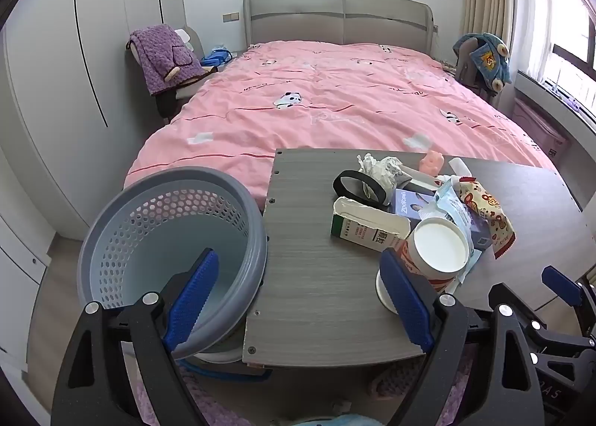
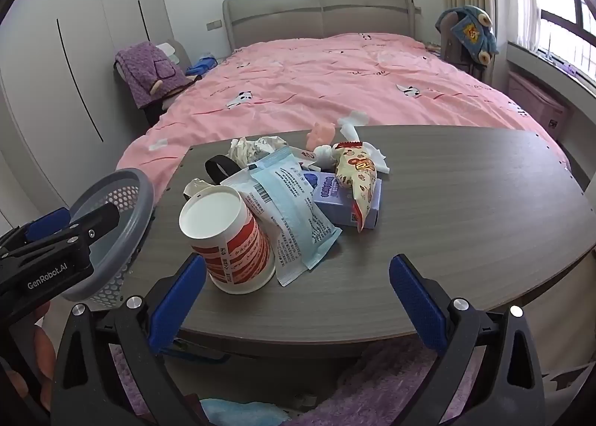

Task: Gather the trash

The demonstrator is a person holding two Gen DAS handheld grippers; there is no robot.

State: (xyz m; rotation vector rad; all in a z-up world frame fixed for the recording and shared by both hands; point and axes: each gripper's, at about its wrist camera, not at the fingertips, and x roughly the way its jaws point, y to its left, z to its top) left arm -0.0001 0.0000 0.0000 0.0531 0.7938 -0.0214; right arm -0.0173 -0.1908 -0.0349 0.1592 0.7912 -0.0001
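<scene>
A pile of trash lies on the grey wooden table (image 2: 465, 202): a red and white paper cup (image 2: 227, 239) on its side, a pale blue wrapper (image 2: 294, 213), a purple box (image 2: 335, 198), a yellow snack bag (image 2: 357, 172), crumpled tissue (image 2: 253, 150) and a black tape roll (image 1: 359, 187). A green and white carton (image 1: 367, 224) shows in the left wrist view. A grey perforated basket (image 1: 167, 236) stands at the table's left edge. My left gripper (image 1: 298, 288) is open, one finger inside the basket rim. My right gripper (image 2: 298, 299) is open and empty just before the cup.
A bed with a pink cover (image 1: 335, 98) lies behind the table. A chair with a purple robe (image 1: 164, 57) stands at the left, a blue garment (image 1: 484, 57) hangs at the right. A purple rug (image 2: 372, 381) lies under the table.
</scene>
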